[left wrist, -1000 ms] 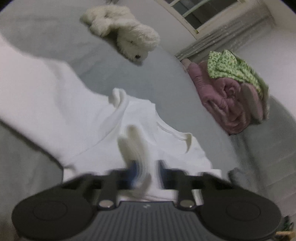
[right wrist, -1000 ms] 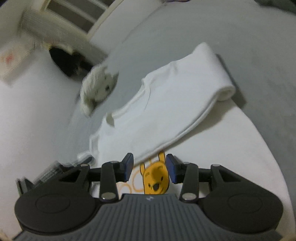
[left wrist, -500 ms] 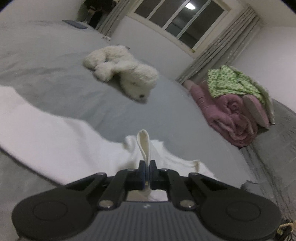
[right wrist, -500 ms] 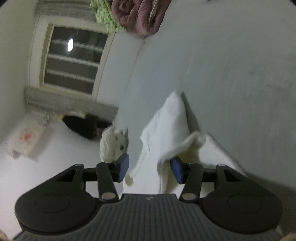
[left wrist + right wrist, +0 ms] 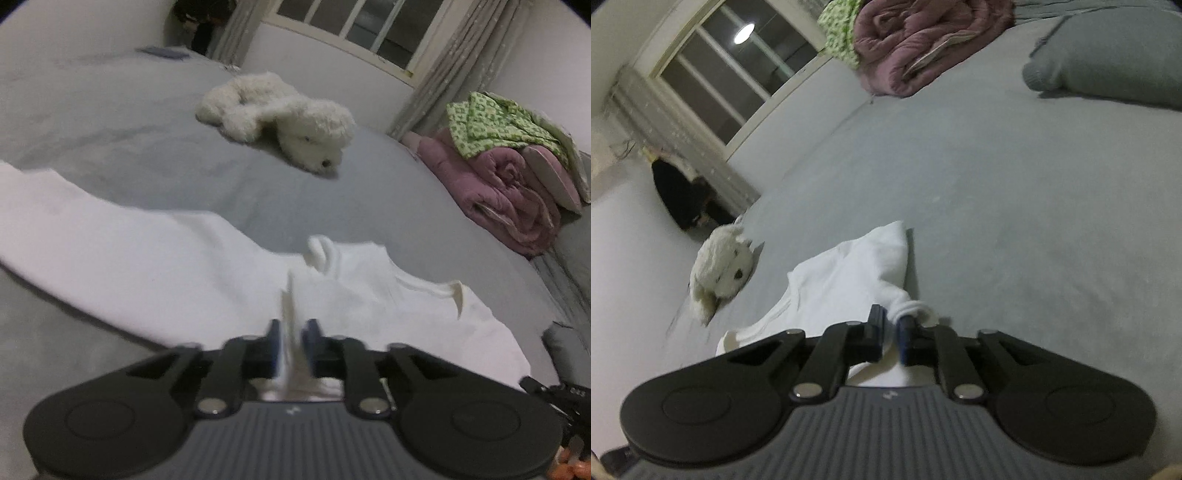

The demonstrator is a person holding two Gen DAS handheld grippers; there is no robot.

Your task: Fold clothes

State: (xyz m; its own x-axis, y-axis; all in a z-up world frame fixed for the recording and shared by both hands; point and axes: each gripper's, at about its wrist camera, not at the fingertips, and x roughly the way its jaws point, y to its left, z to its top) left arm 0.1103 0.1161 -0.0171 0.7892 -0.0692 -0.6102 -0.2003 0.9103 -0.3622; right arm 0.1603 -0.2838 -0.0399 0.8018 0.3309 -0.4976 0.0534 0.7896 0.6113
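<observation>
A white T-shirt point(image 5: 147, 251) lies spread on the grey bed point(image 5: 110, 140), its collar toward the right. My left gripper point(image 5: 293, 343) is shut on a raised fold of the shirt's fabric. In the right wrist view the white T-shirt point(image 5: 846, 280) bunches up toward my right gripper point(image 5: 892, 332), which is shut on a gathered edge of it. The part of the shirt under each gripper body is hidden.
A white plush dog point(image 5: 280, 114) lies on the bed beyond the shirt, also seen in the right wrist view point(image 5: 720, 266). A rolled pink quilt with green clothes point(image 5: 517, 173) sits at the right. A grey pillow point(image 5: 1108, 70) lies far right. A window point(image 5: 735, 70) is behind.
My right gripper closed on the shirt's edge, having been open around it. My left gripper stays shut on its fold and has shifted, with more of the shirt in view.
</observation>
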